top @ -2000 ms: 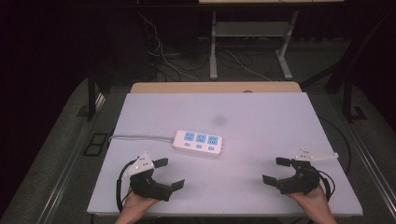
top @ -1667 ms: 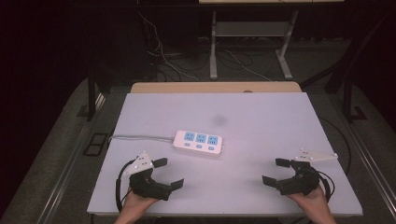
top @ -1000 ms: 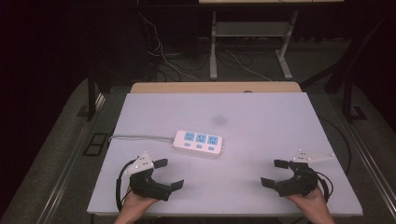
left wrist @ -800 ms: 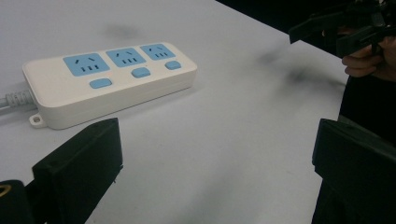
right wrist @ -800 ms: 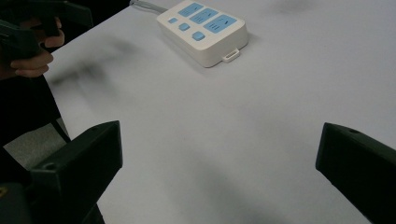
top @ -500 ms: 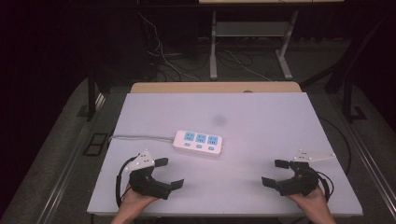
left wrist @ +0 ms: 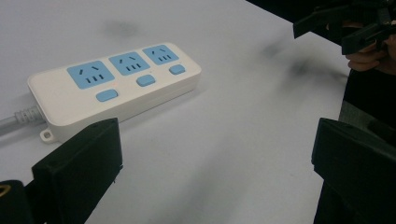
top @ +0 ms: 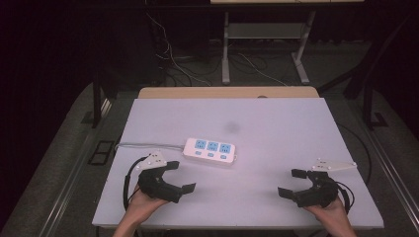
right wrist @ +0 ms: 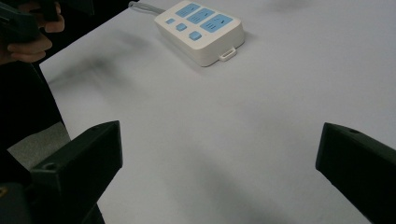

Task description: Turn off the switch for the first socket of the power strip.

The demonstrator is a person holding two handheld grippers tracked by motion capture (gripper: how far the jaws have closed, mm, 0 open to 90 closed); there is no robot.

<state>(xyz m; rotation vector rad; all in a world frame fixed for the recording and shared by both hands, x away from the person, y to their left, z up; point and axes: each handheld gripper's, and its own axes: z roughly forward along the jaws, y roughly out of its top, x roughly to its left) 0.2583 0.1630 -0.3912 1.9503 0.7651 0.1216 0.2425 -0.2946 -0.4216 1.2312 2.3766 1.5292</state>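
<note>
At the bottom of the high view, the left gripper (top: 177,176) and right gripper (top: 294,182) rest near the table (top: 296,123) edge, jaws spread wide, holding nothing. Beyond them, left of centre frame, the power strip (top: 209,151) lies untouched. The work seems barely begun; reaching and grasping remain.

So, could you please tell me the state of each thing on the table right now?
Power strip: flat on the table, three sockets empty, cord trailing off the left edge.
Left gripper: open, holding nothing.
Right gripper: open, holding nothing.
</note>
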